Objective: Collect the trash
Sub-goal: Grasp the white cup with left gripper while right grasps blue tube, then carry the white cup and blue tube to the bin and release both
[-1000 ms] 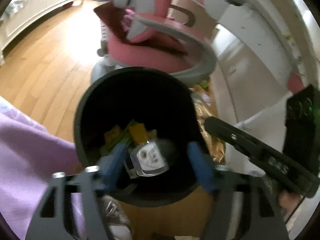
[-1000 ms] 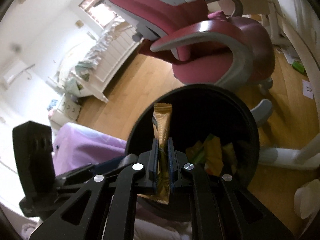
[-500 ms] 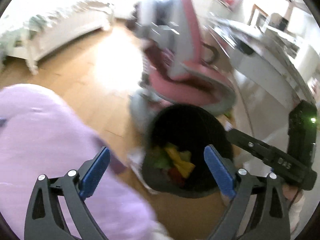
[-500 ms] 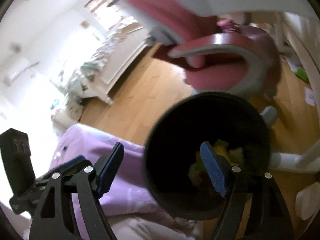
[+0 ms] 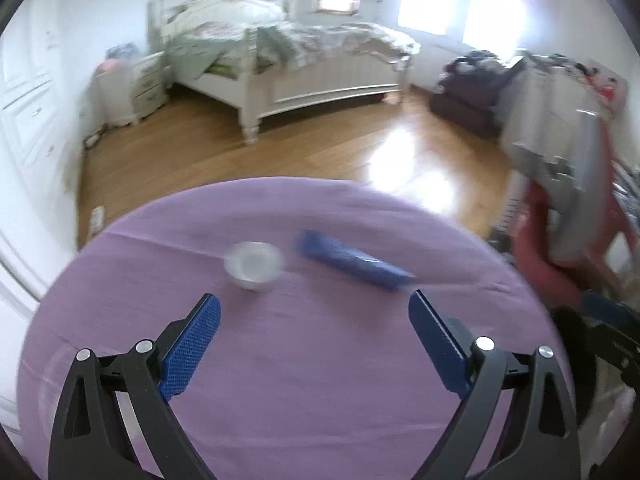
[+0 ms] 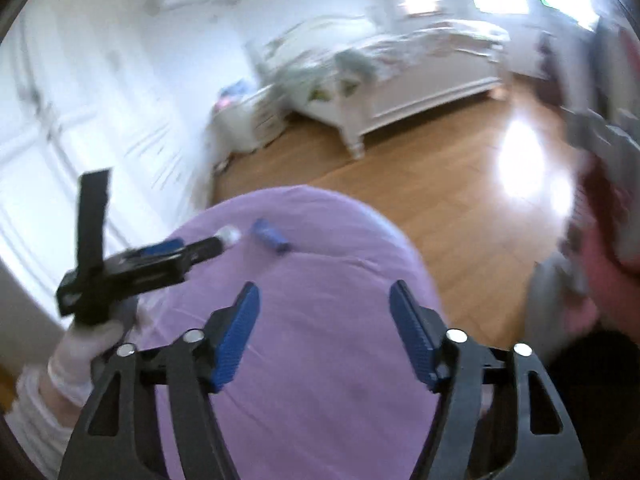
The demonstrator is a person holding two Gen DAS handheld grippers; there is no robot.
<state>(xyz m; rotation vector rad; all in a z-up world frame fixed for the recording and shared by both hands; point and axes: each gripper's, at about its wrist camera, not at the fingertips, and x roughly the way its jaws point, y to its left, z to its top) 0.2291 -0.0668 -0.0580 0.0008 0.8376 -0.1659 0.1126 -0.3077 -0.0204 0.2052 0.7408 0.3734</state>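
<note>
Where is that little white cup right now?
The white cup sits on the purple tablecloth, just left of the blue wrapper, ahead of the open left gripper.

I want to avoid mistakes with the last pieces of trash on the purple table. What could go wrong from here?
1. The small white cup looks light; a closing pad may tip or push it instead of gripping it.
2. The blue wrapper lies flat on the purple cloth, so the pads may pinch the cloth too.
3. Both hand-held grippers, left and right, point at the same spot and may collide.
</note>
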